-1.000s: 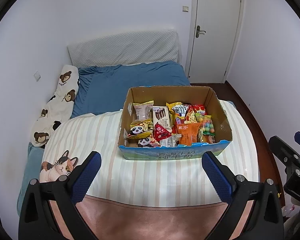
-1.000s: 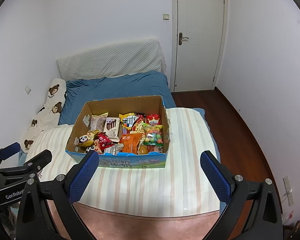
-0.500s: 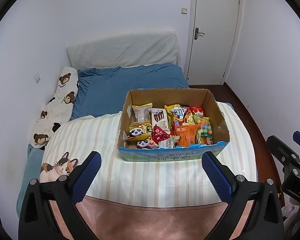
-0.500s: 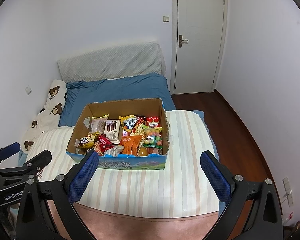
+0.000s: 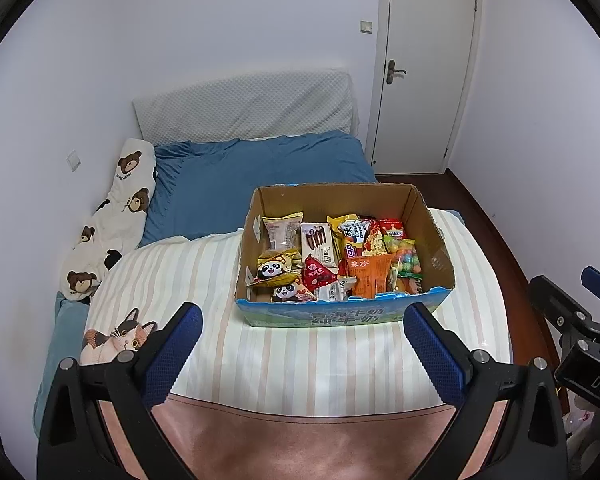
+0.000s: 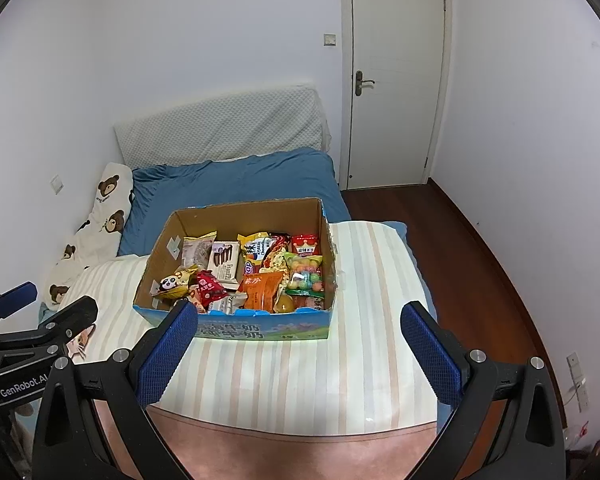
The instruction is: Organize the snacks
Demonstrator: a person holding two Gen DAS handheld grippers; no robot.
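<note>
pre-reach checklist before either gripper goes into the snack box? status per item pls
1. Left gripper open, nothing between its fingers: ok.
2. Right gripper open, nothing held: ok.
3. Cardboard box sits flat on the striped blanket, top open: ok.
4. Snacks reachable from above: ok; orange packet and red triangular packet lie on top.
5. Snacks sorted: not ok; packets overlap in a loose pile.
6. Grippers apart from each other: ok; each shows only at the edge of the other's view.
</note>
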